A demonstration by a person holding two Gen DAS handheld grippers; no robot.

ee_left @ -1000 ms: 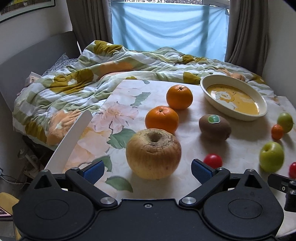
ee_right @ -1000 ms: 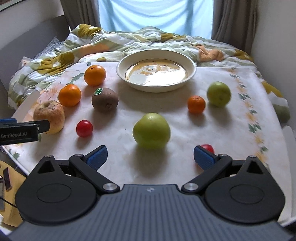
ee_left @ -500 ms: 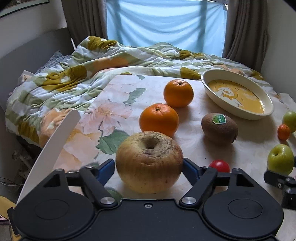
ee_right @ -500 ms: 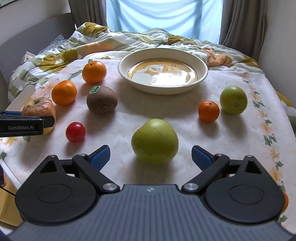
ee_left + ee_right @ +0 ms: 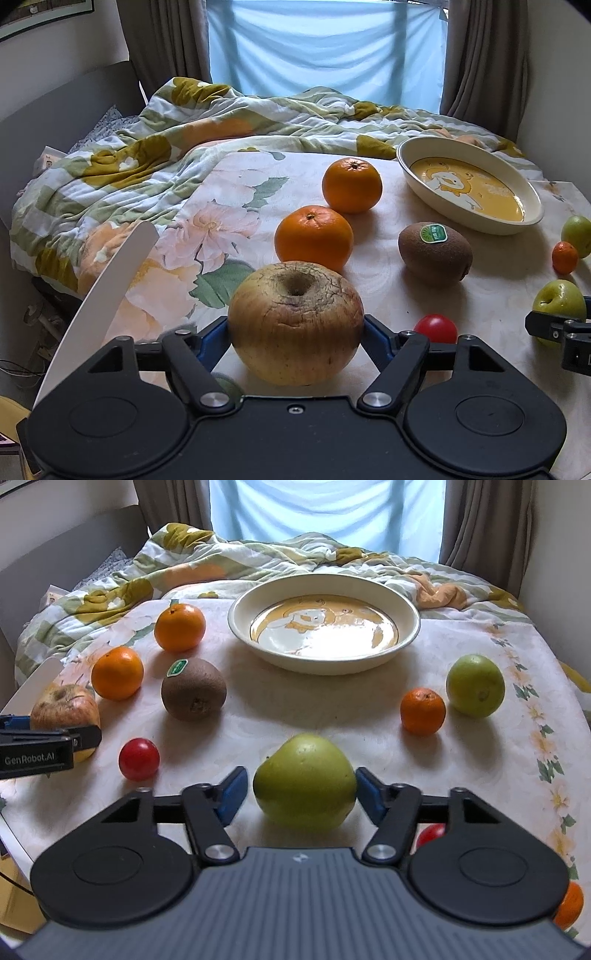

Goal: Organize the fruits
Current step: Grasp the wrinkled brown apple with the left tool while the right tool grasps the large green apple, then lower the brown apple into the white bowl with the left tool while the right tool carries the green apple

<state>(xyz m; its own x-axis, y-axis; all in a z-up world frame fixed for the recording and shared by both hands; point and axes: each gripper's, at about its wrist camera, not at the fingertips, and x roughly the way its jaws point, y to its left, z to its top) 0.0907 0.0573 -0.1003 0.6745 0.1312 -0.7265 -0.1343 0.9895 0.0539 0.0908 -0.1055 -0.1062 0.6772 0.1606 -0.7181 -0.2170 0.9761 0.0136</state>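
My left gripper (image 5: 295,332) is shut on a wrinkled yellow-brown apple (image 5: 295,321) that rests on the floral tablecloth. My right gripper (image 5: 299,790) has its blue pads around a large green apple (image 5: 304,781), the right pad touching, a small gap at the left. The cream bowl (image 5: 410,609) with a yellow bear print stands empty at the back. Two oranges (image 5: 314,236) (image 5: 352,184), a kiwi (image 5: 436,253), a red tomato (image 5: 436,328), a small mandarin (image 5: 423,710) and a second green apple (image 5: 475,685) lie around.
A rumpled floral quilt (image 5: 166,147) lies beyond the table's far edge. A white curved board (image 5: 110,280) leans at the left edge. Another tomato (image 5: 430,834) and an orange fruit (image 5: 570,904) sit near the right gripper's body. Curtains and window stand behind.
Both grippers moved forward onto their apples. The left jaws closed onto the wrinkled apple; the right jaws narrowed around the green apple.
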